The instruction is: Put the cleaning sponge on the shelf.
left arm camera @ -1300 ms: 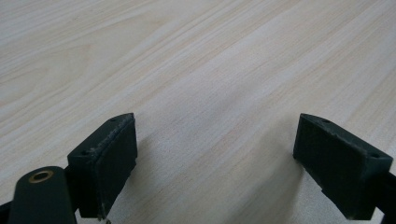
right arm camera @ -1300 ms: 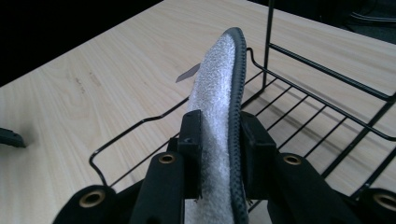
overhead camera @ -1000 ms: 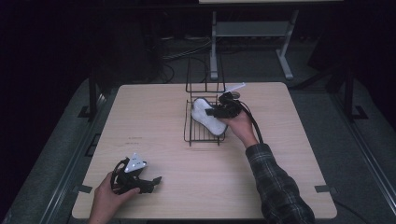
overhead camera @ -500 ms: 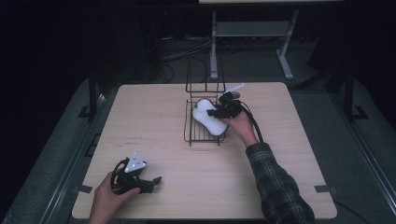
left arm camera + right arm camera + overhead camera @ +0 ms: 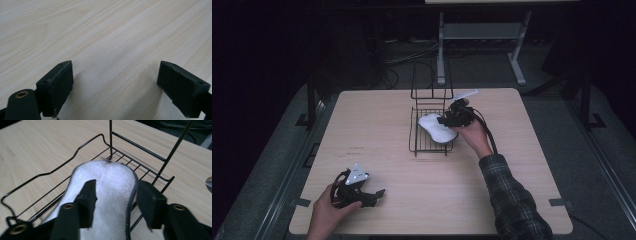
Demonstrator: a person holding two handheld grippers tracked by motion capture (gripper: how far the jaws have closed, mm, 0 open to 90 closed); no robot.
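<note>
Now slipper [image 5: 110,187] between right gripper [image 5: 115,202], loosened

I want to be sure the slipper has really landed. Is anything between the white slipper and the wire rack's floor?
Nothing visible: the white slipper lies on the wire rack. The right gripper has just been opening, its jaws astride the slipper.

No readable text, label, brand, number or sign on anything here
</note>
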